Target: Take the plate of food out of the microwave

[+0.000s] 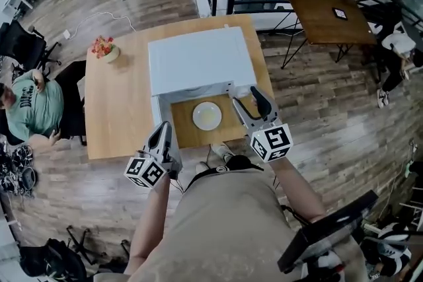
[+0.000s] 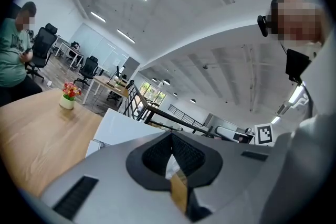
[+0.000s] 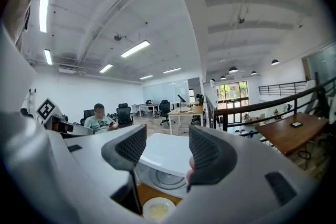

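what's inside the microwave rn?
Only the glass turntable shows in the open cavity of the microwave, and it is bare. The plate of food sits outside, on the wooden table in front. The right claw covers the cavity's sides.

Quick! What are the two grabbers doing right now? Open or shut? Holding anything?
Left gripper: fingers shut, holding nothing.
Right gripper: fingers open, nothing between them.

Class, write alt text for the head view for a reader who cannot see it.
A plate of food sits on the wooden table before an open white microwave. The left tongs are shut, the right tongs open, both empty, flanking it.
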Motion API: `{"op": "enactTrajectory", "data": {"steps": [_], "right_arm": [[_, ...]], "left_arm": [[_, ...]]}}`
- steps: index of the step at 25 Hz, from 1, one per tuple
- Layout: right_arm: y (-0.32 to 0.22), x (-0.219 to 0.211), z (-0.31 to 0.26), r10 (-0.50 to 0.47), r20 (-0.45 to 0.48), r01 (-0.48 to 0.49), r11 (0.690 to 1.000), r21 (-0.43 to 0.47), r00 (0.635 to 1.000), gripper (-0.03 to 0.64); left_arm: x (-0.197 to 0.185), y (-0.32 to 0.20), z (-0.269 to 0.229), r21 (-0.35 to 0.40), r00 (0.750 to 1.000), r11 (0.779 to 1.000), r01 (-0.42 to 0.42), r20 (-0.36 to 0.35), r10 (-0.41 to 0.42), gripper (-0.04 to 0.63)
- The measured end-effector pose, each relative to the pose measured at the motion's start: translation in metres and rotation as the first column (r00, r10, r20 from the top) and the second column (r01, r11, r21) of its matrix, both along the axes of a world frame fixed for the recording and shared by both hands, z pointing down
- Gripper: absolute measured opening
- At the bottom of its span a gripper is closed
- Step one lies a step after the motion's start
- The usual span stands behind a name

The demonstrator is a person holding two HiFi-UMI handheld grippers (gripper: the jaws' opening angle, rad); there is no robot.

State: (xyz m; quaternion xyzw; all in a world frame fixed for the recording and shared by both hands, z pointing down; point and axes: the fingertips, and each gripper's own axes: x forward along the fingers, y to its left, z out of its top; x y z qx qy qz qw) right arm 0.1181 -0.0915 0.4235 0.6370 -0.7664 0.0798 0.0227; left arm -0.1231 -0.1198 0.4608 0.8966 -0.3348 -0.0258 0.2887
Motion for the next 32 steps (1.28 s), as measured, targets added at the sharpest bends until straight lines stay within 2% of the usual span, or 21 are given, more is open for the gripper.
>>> {"op": "enactTrajectory", "data": {"steps": [8, 11, 15, 19, 22, 25, 29, 31, 32], "right_arm": [[0.051, -0.017, 0.01, 0.06, -0.032, -0.062, 0.997, -0.05, 0.998, 0.261], [0.059, -0.036, 0.02, 0.088, -0.027, -0.09, 0.993, -0.077, 0.996, 0.261], [0.063, -0.048, 0.033, 0.108, -0.029, -0.11, 0.988, -0.105, 0.994, 0.261], [0.079, -0.062, 0.048, 0.107, -0.01, -0.108, 0.986, -0.13, 0.994, 0.259], [0.09, -0.067, 0.057, 0.105, 0.003, -0.104, 0.984, -0.144, 0.994, 0.259], [0.099, -0.07, 0.068, 0.128, 0.021, -0.123, 0.98, -0.156, 0.992, 0.259], [0.11, -0.07, 0.079, 0.161, 0.049, -0.147, 0.967, -0.209, 0.986, 0.258], [0.113, -0.07, 0.079, 0.16, 0.035, -0.148, 0.962, -0.229, 0.986, 0.186], [0.114, -0.069, 0.078, 0.162, 0.029, -0.151, 0.961, -0.231, 0.986, 0.179]], "left_arm": [[-0.021, 0.031, 0.019, -0.02, 1.0, 1.0, -0.019, -0.025, 0.019, 0.005], [-0.038, 0.031, 0.028, -0.025, 0.999, 0.999, -0.032, 0.004, 0.032, 0.005], [-0.037, 0.03, 0.044, -0.03, 0.998, 0.998, -0.053, 0.021, 0.054, 0.005], [-0.03, 0.045, 0.043, -0.006, 0.995, 0.996, -0.091, 0.049, 0.091, 0.005], [-0.028, 0.06, 0.034, 0.038, 0.993, 0.994, -0.104, 0.065, 0.101, 0.005], [-0.039, 0.067, 0.03, 0.065, 0.993, 0.993, -0.101, 0.073, 0.096, 0.005], [-0.061, 0.071, 0.031, 0.043, 0.997, 0.998, -0.053, 0.053, 0.051, 0.005], [-0.071, 0.073, 0.032, 0.028, 0.999, 0.999, -0.027, 0.039, 0.025, 0.005], [-0.074, 0.074, 0.033, 0.022, 0.999, 1.0, -0.021, 0.036, 0.02, 0.005]]}}
